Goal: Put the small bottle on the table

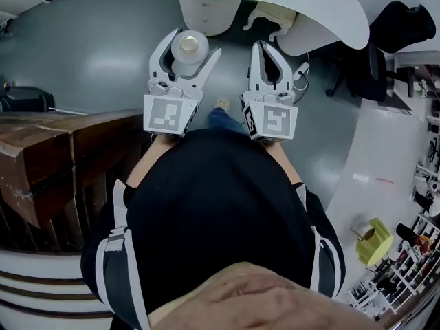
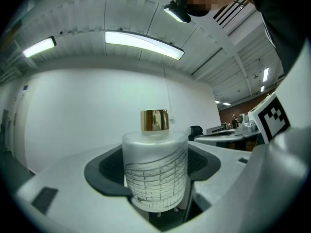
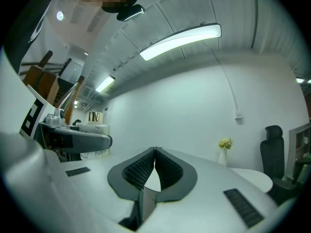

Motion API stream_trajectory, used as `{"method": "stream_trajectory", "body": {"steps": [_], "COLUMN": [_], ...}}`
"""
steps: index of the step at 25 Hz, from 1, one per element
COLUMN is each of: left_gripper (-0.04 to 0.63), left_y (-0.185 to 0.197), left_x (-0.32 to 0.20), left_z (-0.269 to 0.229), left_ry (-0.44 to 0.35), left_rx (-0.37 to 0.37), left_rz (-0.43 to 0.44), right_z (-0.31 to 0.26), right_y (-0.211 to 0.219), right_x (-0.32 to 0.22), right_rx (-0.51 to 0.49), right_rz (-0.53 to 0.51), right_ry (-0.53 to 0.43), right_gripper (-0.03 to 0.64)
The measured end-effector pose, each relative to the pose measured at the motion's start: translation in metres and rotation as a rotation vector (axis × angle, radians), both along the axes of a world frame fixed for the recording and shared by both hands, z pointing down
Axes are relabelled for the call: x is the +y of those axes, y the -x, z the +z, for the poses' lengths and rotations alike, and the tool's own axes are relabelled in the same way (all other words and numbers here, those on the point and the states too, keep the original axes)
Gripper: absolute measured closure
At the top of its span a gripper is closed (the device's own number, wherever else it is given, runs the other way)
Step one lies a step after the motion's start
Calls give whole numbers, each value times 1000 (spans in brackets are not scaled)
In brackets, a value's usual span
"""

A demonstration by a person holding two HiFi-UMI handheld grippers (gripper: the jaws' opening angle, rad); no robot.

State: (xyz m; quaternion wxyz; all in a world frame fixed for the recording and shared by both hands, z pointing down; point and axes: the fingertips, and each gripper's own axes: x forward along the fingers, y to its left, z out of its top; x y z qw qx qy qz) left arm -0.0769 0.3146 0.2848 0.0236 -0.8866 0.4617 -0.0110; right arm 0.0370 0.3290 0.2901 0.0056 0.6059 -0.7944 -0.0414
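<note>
The small bottle is frosted glass with a gold cap and fine black line print. My left gripper is shut on it, with the jaws wide around its body, and it stands upright in the left gripper view. It hangs above the grey floor, in front of my body. My right gripper is beside it on the right, shut with nothing between its pads. The right gripper view also shows the left gripper and the bottle at its left edge.
The white round table and its pedestal lie just ahead at the top of the head view. A black office chair stands at the right, and a wooden cabinet is at the left. A small vase of yellow flowers sits on a white table.
</note>
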Motion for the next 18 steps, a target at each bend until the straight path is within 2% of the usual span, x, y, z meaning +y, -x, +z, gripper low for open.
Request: {"method": "stream_trajectory", "body": {"steps": [10,18], "left_gripper": [261,261], "left_y": [-41,-53], "left_x": [-67,-96], "left_z": [1,3], "left_ry": [-2,0], "left_rx": [3,-6], "left_rz": [-33,-58], "right_z": [6,11], "right_y": [-41,-53], "right_x": [-70,-102], "right_rx": [-9,-25], "right_rz": [-46,-76], "right_ry": [10,10], "right_gripper": [594,594]}}
